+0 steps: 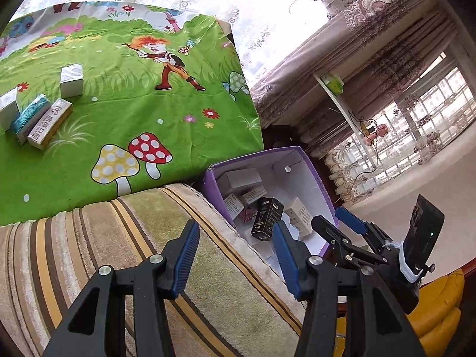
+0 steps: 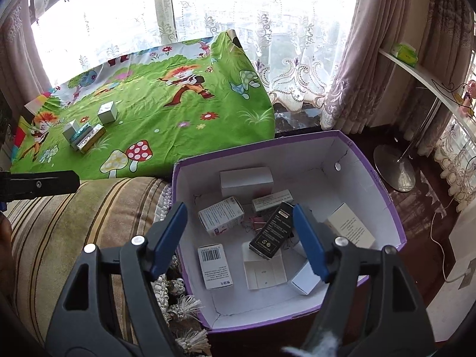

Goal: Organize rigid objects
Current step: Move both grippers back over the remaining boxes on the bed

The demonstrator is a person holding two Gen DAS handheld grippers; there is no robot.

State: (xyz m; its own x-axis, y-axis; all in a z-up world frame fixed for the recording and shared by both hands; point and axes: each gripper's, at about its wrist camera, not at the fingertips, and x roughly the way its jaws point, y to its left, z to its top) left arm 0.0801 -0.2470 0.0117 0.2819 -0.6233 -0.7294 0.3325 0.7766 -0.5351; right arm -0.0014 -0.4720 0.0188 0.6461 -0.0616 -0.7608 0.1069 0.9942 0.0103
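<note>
Lace-curtained windows back a green cartoon-print cloth [image 2: 166, 125] bearing four small cartons [image 2: 84, 135]. Beside it, the purple-rimmed white cardboard box [image 2: 383, 190] holds eight cartons; only the right view shows them all. Left gripper [image 1: 235, 255] and right gripper [image 2: 241, 241] both gape wide, holding nothing.

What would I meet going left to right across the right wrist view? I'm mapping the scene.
Cluster of small boxes on the green cloth → purple box holding the black box → floor lamp base.

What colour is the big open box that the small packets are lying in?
The open box is purple outside and plain white inside. The right wrist view shows it best.
</note>
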